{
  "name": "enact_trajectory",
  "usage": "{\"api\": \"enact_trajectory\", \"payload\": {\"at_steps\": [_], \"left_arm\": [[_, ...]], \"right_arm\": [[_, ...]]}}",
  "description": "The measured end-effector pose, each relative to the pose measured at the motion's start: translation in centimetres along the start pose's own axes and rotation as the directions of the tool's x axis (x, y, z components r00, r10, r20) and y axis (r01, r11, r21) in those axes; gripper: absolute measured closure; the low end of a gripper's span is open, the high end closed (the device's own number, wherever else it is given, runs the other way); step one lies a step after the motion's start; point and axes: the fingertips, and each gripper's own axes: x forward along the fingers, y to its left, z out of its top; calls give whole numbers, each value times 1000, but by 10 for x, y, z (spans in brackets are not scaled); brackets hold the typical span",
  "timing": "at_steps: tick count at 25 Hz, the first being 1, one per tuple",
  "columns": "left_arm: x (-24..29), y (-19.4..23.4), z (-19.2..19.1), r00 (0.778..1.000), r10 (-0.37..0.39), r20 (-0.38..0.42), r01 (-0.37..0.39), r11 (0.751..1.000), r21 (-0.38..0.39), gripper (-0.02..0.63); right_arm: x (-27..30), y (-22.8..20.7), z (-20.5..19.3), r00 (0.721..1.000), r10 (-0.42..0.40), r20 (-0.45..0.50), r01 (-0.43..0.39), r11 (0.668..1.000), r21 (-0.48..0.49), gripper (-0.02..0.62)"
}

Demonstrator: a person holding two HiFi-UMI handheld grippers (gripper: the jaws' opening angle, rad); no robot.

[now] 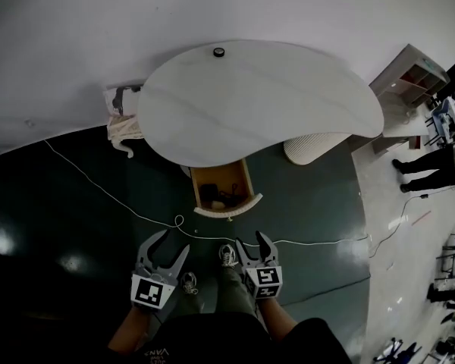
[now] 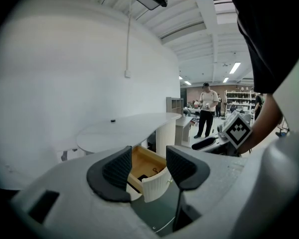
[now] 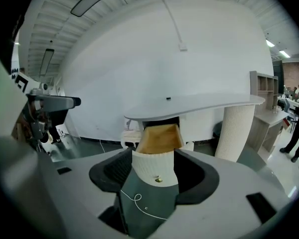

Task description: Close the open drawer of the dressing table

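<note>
While you stand at 6 o'clock of the dressing table, both your tools hover short of it, touching nothing.

1. Left gripper: at 7 o'clock in the head view. Jaws apart, nothing held.
2. Right gripper: just beside the left one, at 5 o'clock. Jaws apart, empty; its own view frames the drawer front in the gap.
3. Drawer: open, pulled out from under the table's near edge toward 6 o'clock. Wooden inside, white ribbed curved front, small brass knob. Dark things lie inside, too small to tell.
4. Black object: small, on the white tabletop at its 12 o'clock edge.
5. Pedestal: white, ribbed, at 2 o'clock of the drawer.
6. Cable: white, on the dark floor, between drawer and grippers.
7. Person: stands at 3 o'clock, well apart.
</note>
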Motion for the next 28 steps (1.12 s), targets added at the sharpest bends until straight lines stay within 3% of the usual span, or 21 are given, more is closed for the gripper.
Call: {"api": "enact_trajectory", "payload": {"at_steps": [7, 17, 28], "left_arm": [[1, 12, -33, 995, 44, -89, -47, 998, -32, 387], [0, 20, -70, 988, 68, -136, -81, 992, -94, 387], [-3, 21, -94, 985, 64, -160, -87, 987, -138, 387]], "right_arm": [[48, -15, -25, 997, 8, -71, -8, 1000, -8, 343], [100, -18, -55, 993, 1, -122, -2, 1000, -9, 341], [119, -20, -59, 995, -25, -95, 23, 1000, -17, 334]]}}
